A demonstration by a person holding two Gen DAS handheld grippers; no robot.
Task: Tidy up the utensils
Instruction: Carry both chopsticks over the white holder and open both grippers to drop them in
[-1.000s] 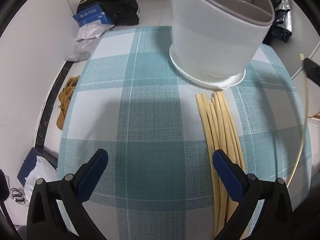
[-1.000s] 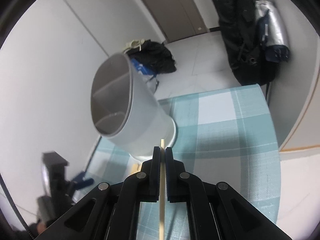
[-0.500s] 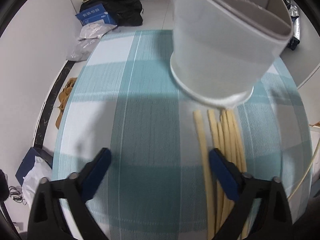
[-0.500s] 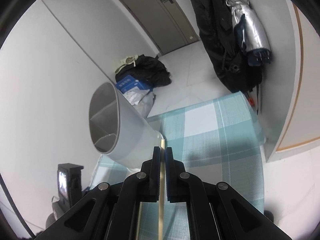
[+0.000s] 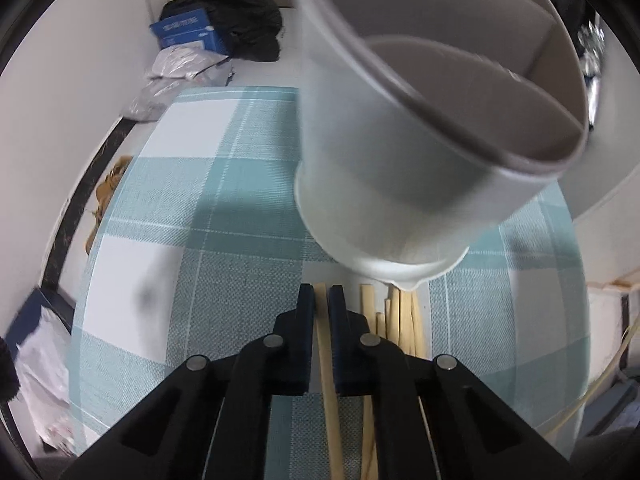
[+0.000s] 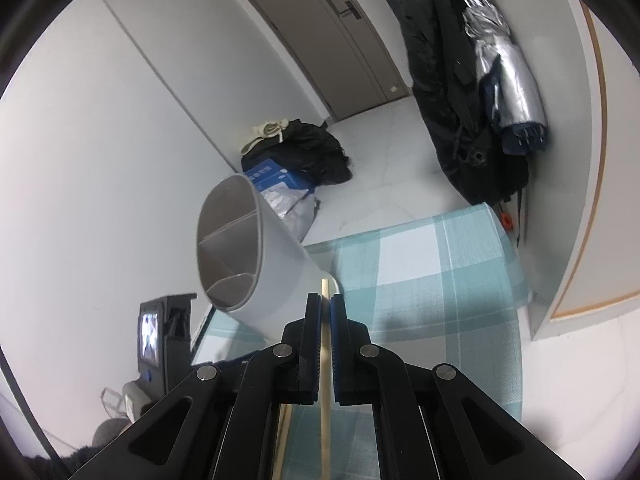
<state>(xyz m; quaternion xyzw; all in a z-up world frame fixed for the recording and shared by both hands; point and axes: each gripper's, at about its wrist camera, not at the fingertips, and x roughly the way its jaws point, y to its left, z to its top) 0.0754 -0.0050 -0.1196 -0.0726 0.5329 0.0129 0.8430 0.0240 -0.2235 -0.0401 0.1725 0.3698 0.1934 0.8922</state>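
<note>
Clamping one chopstick (image 5: 322, 328) in the left gripper (image 5: 321, 300), jaws just closed onto it, at the near foot of the grey divided utensil holder (image 5: 400, 168). Pinching another chopstick (image 6: 325, 344) in the right gripper (image 6: 325, 312), raised just short of the holder's wall. Showing no utensils in the holder's visible compartments. Leaving a loose chopstick bundle (image 5: 400, 320) on the checked tablecloth (image 5: 224, 208) beside the holder's base. Barely begun, by appearances.
</note>
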